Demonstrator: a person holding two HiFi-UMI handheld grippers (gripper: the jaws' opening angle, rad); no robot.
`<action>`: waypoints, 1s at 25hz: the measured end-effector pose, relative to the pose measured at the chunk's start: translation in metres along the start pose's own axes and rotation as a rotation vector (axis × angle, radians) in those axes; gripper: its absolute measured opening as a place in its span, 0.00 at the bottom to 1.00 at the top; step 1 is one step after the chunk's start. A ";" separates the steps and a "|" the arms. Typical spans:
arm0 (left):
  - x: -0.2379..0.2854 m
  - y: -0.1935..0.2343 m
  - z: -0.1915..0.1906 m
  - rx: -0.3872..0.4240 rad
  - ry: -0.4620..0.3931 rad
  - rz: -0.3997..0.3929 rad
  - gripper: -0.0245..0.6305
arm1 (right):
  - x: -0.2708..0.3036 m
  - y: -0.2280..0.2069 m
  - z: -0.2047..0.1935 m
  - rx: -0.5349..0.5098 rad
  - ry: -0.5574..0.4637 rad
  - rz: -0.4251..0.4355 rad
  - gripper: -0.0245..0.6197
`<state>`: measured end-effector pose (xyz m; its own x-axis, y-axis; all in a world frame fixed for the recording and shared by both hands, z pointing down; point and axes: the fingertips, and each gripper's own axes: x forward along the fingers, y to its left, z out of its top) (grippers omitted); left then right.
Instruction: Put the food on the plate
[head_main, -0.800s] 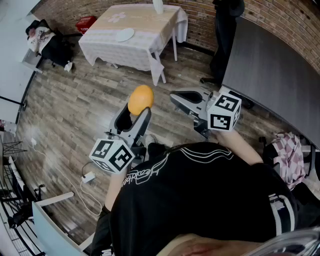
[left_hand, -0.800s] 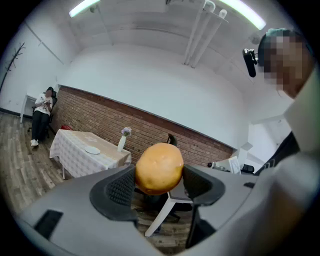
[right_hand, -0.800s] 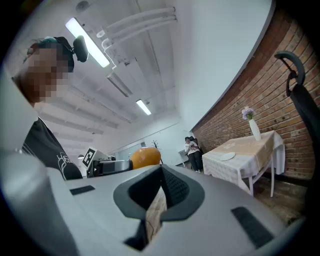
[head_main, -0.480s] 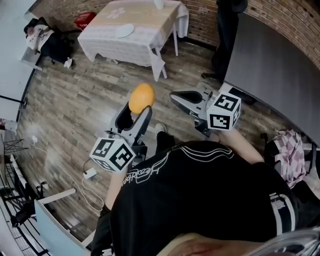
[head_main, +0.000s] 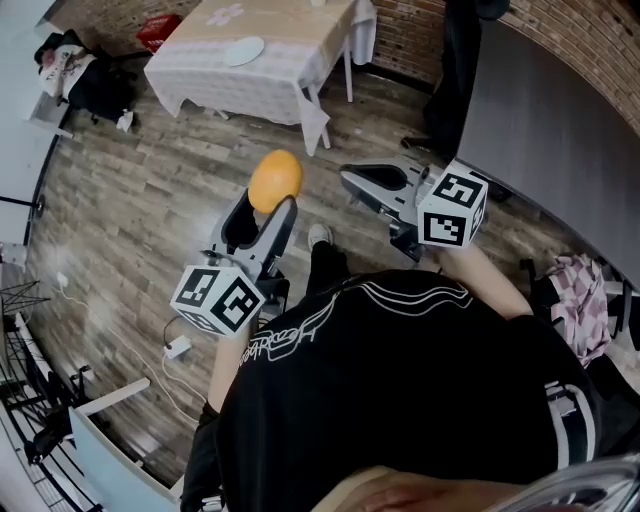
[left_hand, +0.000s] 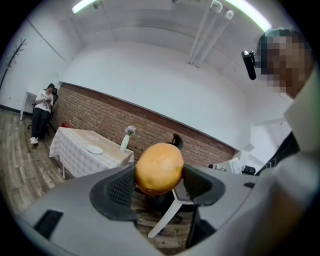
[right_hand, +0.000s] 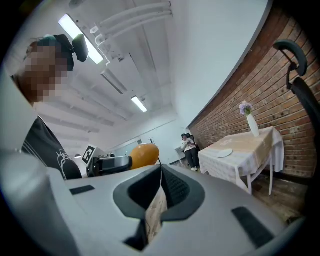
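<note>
The orange (left_hand: 159, 168) sits gripped between the jaws of the left gripper (head_main: 263, 206); the right gripper (right_hand: 160, 174) has its jaws clenched, empty.

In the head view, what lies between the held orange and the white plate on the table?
Between orange and plate: bare wooden floor, then the edge of the tablecloth. The head view shows it.

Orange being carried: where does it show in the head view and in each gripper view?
Head view: orange, left of centre, over the wood floor.
Left gripper view: centre, clamped between the jaws.
Right gripper view: left of centre, beyond the shut jaws.
Shared landmark: cloth-covered table.
</note>
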<state>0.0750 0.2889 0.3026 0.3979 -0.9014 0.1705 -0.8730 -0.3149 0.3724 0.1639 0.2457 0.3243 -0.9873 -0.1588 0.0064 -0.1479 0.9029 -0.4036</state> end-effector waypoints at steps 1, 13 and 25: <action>0.003 0.007 0.003 -0.003 -0.001 0.000 0.49 | 0.006 -0.005 0.002 0.002 0.001 -0.002 0.03; 0.066 0.128 0.066 -0.045 0.026 -0.037 0.49 | 0.114 -0.083 0.046 0.018 0.035 -0.064 0.03; 0.139 0.235 0.136 -0.014 0.028 -0.093 0.49 | 0.206 -0.170 0.096 0.019 0.029 -0.145 0.03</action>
<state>-0.1132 0.0494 0.2898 0.4850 -0.8598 0.1597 -0.8279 -0.3926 0.4006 -0.0085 0.0210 0.3062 -0.9569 -0.2754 0.0924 -0.2885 0.8634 -0.4139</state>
